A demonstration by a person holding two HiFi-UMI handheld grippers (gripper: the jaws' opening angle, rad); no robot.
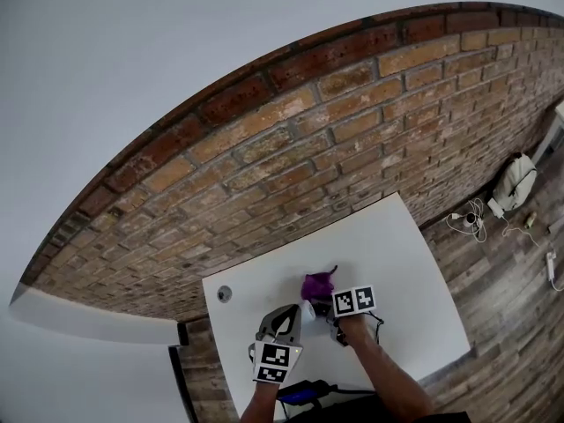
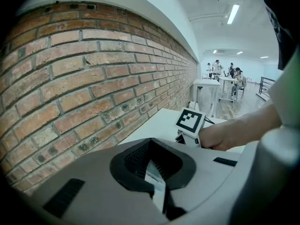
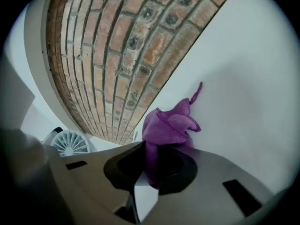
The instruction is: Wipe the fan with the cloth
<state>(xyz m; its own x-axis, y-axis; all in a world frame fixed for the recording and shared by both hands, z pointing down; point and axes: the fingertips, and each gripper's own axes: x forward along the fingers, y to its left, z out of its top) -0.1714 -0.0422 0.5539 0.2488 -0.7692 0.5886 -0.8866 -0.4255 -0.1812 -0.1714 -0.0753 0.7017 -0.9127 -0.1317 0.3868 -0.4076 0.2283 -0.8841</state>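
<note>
On the white table (image 1: 401, 263), near its front edge and with the brick wall (image 1: 308, 130) at the far side, the purple cloth (image 3: 169, 124) is held by the right gripper (image 3: 151, 171). Its jaws are closed on a bunched fold, and the rest of the fabric stands free beyond them in loose peaks. The small white fan (image 3: 70, 143) is seen to the left of that gripper. Its round grille of thin radial ribs is turned toward the camera, and no contact with the cloth is shown. The left gripper (image 2: 153, 171) is held nearer and to the left, with its jaws closed together and nothing between them. The cloth is judged to be light, soft and limp, so a pinch on a gathered fold, as now, should be enough. A free pad of fabric should be left ahead of the jaws for wiping. The fan is judged to be light, hard plastic that is easily pushed or tipped on the smooth tabletop. Its ribs look thin and probably fragile, so it would best be steadied at its rim or base rather than across the grille. Only light pressure should be applied.
</note>
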